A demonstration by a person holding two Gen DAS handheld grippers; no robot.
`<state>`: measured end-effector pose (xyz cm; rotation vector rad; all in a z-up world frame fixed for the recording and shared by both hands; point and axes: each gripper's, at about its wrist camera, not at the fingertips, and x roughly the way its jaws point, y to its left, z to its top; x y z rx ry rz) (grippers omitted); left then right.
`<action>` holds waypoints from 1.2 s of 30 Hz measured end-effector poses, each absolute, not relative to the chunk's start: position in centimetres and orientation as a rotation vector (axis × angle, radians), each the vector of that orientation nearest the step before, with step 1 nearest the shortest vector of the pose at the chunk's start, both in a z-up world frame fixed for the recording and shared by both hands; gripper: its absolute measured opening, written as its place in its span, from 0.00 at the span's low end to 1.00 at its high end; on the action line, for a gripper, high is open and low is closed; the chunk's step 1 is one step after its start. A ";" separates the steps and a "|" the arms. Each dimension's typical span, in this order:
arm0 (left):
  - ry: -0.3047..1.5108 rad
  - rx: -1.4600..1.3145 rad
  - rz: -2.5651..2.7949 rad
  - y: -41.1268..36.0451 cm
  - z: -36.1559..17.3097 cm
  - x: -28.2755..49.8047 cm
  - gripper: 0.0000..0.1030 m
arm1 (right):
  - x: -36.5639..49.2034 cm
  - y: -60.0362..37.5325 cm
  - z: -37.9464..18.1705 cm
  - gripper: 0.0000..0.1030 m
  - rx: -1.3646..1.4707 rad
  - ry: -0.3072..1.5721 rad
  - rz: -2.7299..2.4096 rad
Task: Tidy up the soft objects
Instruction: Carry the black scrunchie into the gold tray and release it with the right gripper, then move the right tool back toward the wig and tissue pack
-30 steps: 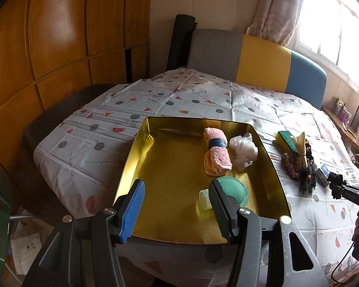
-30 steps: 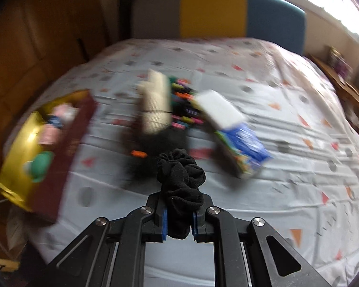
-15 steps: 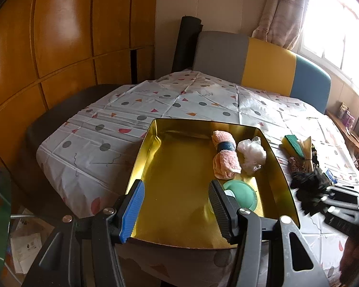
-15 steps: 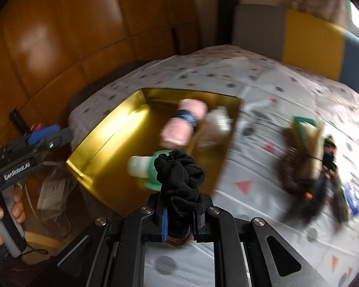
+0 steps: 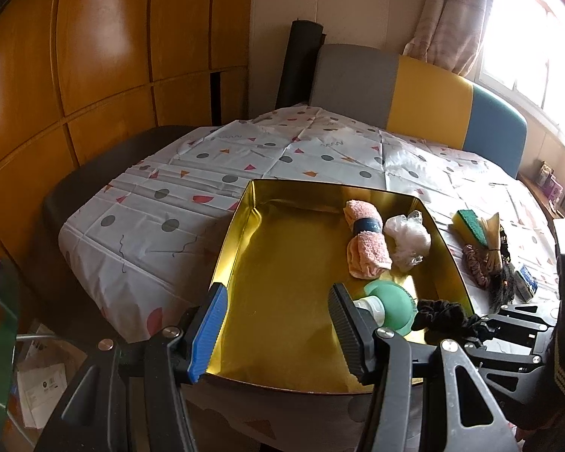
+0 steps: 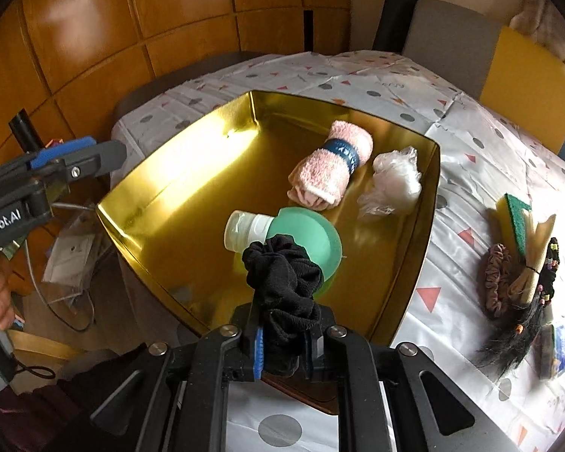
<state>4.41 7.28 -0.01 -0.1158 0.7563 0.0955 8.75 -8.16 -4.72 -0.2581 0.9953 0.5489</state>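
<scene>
My right gripper (image 6: pixel 282 342) is shut on a black scrunchie (image 6: pixel 286 275) and holds it over the near right corner of the gold tray (image 6: pixel 192 188). In the tray lie a rolled pink towel (image 6: pixel 329 167) with a blue band, a crumpled white plastic bag (image 6: pixel 393 182) and a green squeeze bottle (image 6: pixel 305 233) with a white cap. In the left wrist view the scrunchie (image 5: pixel 444 318) hangs beside the bottle (image 5: pixel 390 307). My left gripper (image 5: pixel 277 293) stands open above the tray's (image 5: pixel 282 233) near edge, holding nothing.
On the dotted tablecloth right of the tray lie a brown scrunchie (image 6: pixel 497 278), a green and yellow sponge (image 6: pixel 516 222), a tied straw-coloured bundle (image 6: pixel 535 256), a black hairpiece (image 6: pixel 516 339) and a blue packet (image 6: pixel 557 342). A grey, yellow and blue headboard (image 5: pixel 425 94) stands behind.
My right gripper swung left with the black scrunchie, from above the pile on the cloth to over the tray. The left gripper stayed where it was.
</scene>
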 end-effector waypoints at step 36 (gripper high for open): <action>0.758 -0.039 0.060 5.0 0.7 4.8 0.55 | 8.9 -16.5 -0.5 0.63 -0.082 0.846 0.360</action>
